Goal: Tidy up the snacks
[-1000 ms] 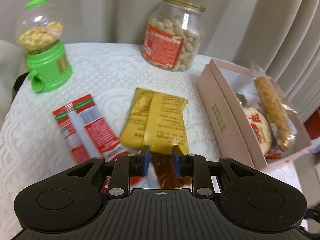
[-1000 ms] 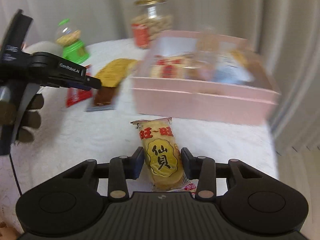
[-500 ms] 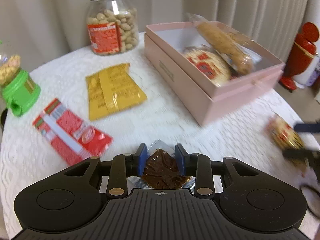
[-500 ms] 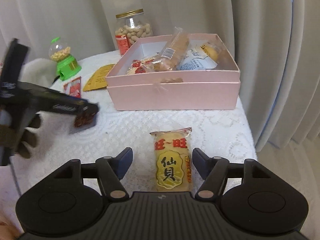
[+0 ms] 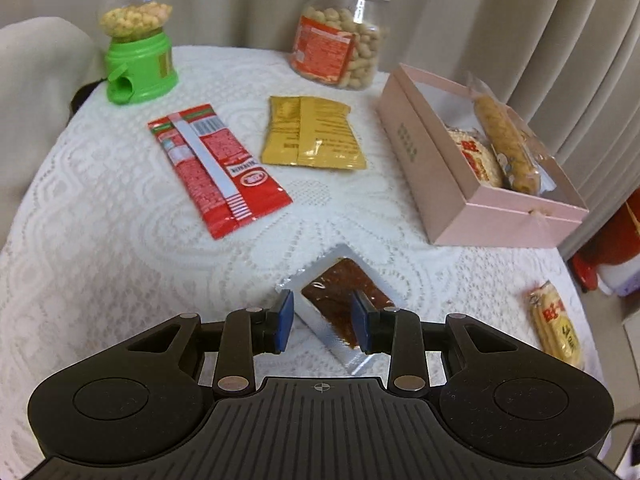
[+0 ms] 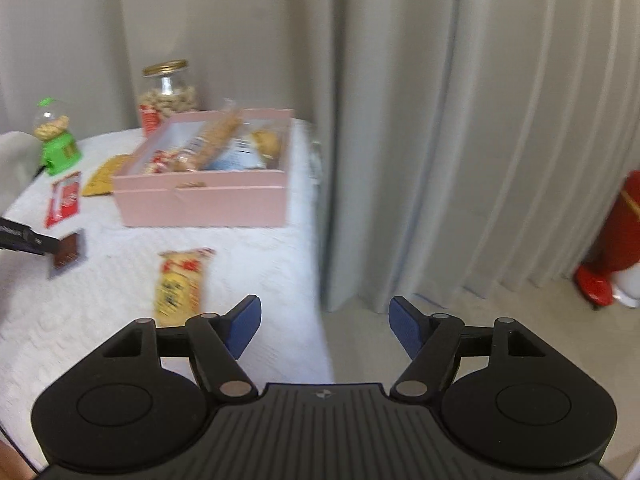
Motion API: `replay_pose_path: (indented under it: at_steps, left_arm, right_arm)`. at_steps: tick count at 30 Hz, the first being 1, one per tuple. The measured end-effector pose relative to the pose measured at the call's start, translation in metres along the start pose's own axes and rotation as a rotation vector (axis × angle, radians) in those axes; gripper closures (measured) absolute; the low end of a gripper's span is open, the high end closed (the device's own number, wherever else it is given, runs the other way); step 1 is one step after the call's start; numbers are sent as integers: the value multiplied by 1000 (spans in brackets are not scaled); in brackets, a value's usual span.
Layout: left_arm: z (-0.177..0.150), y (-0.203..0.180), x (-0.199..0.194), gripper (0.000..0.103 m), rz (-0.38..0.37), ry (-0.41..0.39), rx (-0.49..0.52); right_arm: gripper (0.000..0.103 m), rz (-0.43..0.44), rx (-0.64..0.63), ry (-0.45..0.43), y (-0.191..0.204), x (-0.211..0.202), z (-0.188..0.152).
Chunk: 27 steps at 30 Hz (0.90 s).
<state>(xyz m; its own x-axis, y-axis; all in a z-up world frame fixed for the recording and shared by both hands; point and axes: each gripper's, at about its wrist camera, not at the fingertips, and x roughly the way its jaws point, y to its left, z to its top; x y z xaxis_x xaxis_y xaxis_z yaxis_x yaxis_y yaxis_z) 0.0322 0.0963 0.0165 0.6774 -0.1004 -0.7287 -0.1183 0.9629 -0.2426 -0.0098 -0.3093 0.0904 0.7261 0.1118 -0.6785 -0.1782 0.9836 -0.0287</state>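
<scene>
Left wrist view has the white lace-covered table (image 5: 100, 248) filling most of the shot, so I'll use the pink box (image 5: 476, 184) as the anchor for everything. That box sits open at the table's right side with a long wrapped biscuit stick (image 5: 506, 144) and a round rice cracker pack (image 5: 476, 156) inside it. Behind the box, towards the curtain, stands the peanut jar (image 5: 340, 36) with its gold lid, and much farther left of the box is the green candy dispenser (image 5: 136, 40). Left of the box lies the yellow packet (image 5: 312, 132) flat on the cloth, and beyond that, farther from the box, the red packet (image 5: 218, 168).

In front of the box, close to the camera, the left gripper (image 5: 322, 322) has its jaws apart around the silver pouch with the brown window (image 5: 340, 300) — the pouch lies between the blue pads, not pinched as far as I can see. Off to the near right of the box, at the table edge, lies the yellow rice cracker pack (image 5: 556, 328).

Right wrist view is blurry: the right gripper (image 6: 324, 328) is spread wide with nothing between its fingers, pointing past the table edge at the curtain, box well off to its left.
</scene>
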Motion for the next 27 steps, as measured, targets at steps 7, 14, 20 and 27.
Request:
replay_pose_path:
  at_steps: [7, 14, 20, 27]
  left_arm:
    - [5, -28, 17, 56, -1, 0, 135]
    - [-4, -29, 12, 56, -49, -5, 176]
    - [7, 1, 7, 58, -105, 12, -22]
    - [19, -18, 22, 58, -55, 25, 36]
  right_arm:
    - [31, -61, 83, 17, -20, 6, -17]
    - [28, 205, 40, 23, 38, 33, -8]
    - [28, 315, -14, 63, 107, 73, 4]
    - [28, 275, -143, 14, 164, 93, 7]
